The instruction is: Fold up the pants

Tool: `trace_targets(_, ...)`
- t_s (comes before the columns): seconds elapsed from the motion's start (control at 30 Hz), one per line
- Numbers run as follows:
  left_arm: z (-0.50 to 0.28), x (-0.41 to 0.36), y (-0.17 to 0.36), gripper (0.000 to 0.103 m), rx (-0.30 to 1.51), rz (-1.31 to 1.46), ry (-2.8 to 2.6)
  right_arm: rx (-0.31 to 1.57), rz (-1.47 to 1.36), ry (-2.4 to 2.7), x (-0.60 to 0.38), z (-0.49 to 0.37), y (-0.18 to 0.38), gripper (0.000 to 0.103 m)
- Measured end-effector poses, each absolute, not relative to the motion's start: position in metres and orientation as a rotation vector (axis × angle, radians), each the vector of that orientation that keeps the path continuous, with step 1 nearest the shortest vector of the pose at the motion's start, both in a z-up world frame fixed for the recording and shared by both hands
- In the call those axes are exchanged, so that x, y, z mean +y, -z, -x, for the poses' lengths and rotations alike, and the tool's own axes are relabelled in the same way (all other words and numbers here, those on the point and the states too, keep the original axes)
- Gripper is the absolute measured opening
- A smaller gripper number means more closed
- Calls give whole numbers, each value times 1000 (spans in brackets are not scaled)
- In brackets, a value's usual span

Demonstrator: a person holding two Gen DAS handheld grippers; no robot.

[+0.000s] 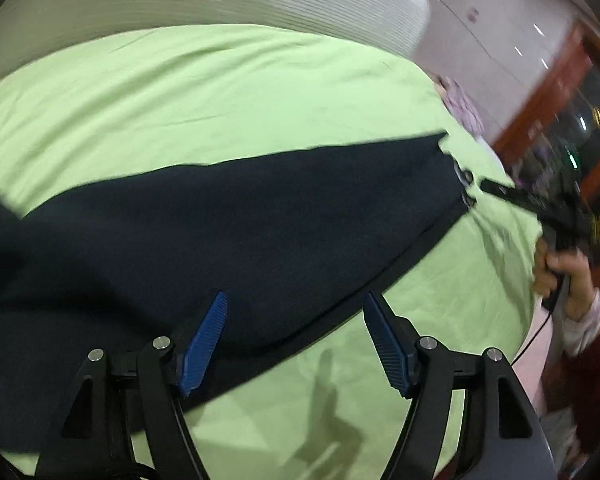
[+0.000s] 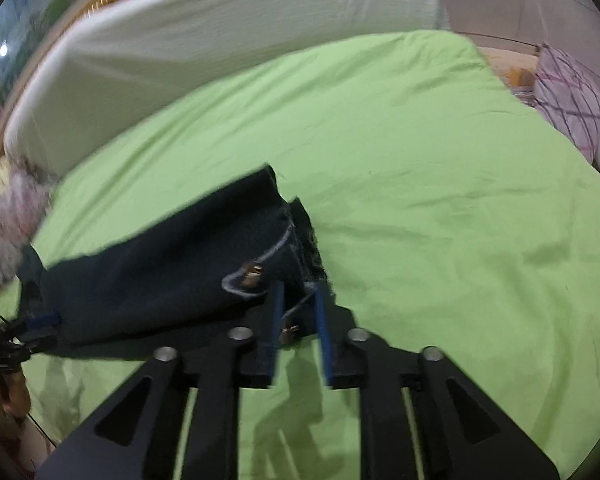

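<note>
Left gripper (image 1: pixel 296 344): nearest the left wrist camera, blue-padded fingers (image 1: pixel 204 344) spread wide, nothing between them; it hovers over the lower hem edge of the pants (image 1: pixel 220 220), the left pad over dark fabric, the right pad over the green sheet (image 1: pixel 220 92) just beside the pants

Right gripper (image 2: pixel 298 320): nearest the right wrist camera, fingers (image 2: pixel 277 320) drawn close together and clamped on the corner of the pants (image 2: pixel 160 280) at the waistband end, where pale stitching and small metal rivets show. The left wrist view shows the same gripper (image 1: pixel 480 190) at the far end of the pants, gripped by the person's right hand (image 1: pixel 556 268)

Pants: dark navy, stretched lengthwise across the green sheet (image 2: pixel 420 200) between the two grippers. Whether the span is lifted or resting on the sheet cannot be told; the frames are motion-blurred

Beyond the pants: the green sheet covers the bed, lightly creased. A white cushioned headboard (image 2: pixel 220 32) runs along the sheet's far edge. A checked pillow (image 2: pixel 568 96) lies off the sheet's far right corner. Gripper shadows fall on the sheet near both cameras
</note>
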State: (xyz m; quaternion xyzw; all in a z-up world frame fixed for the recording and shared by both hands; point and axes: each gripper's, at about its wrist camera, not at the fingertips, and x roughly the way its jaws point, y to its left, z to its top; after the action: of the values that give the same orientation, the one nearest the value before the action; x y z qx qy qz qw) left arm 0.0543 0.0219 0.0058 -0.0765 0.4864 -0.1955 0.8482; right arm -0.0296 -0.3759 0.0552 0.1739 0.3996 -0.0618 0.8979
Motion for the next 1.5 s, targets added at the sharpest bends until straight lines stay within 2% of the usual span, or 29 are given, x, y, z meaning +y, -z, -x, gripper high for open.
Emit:
trace_targets(0.07,-53,42,-10,74,1036,229,358,790,-370,95,-364,35,-63,45)
trace_targets(0.17,-54,74,-15,80,1055,317,255,762,-372,7,-337,32,-70,46)
trace_targets(0.5,-99,183,-27,80,1126,720,-69,797,-240,-314,-219,-8,-58,46)
trace_targets(0.73,-147,197,-30,80,1225,708,-221,836,36,-451,-151,-24,-40,46)
trace_targets(0.9,-173,198,-20,80,1292,632,-336,846,204,-472,-139,-27,-28,60)
trace_targets(1.03,-183,197,-3,80,1357,554,-367,855,273,-490,-132,-33,-18,61)
trace_targets(1.13,-189,191,4,72,1361,498,-364,861,325,-499,-123,-39,-10,61)
trace_targets(1.2,-190,188,6,41,1349,434,-355,862,368,-483,-117,-45,-2,61)
trace_targets(1.23,-189,186,7,34,1342,422,-331,865,389,-471,-114,-47,1,61)
trace_targets(1.27,-185,185,6,21,1326,428,-294,867,406,-462,-113,-50,4,57)
trace_targets(1.3,-181,186,5,15,1311,434,-277,869,407,-463,-114,-51,4,41)
trace_targets(1.33,-175,185,3,13,1295,439,-267,879,393,-471,-115,-53,5,31)
trace_targets(1.37,-167,185,0,8,1268,448,-251,884,364,-471,-119,-56,4,15)
trace_targets(1.4,-161,185,-4,7,1249,456,-241,877,343,-466,-123,-57,2,10)
trace_targets(1.5,-135,186,-15,5,1176,487,-208,841,244,-453,-143,-59,-12,6)
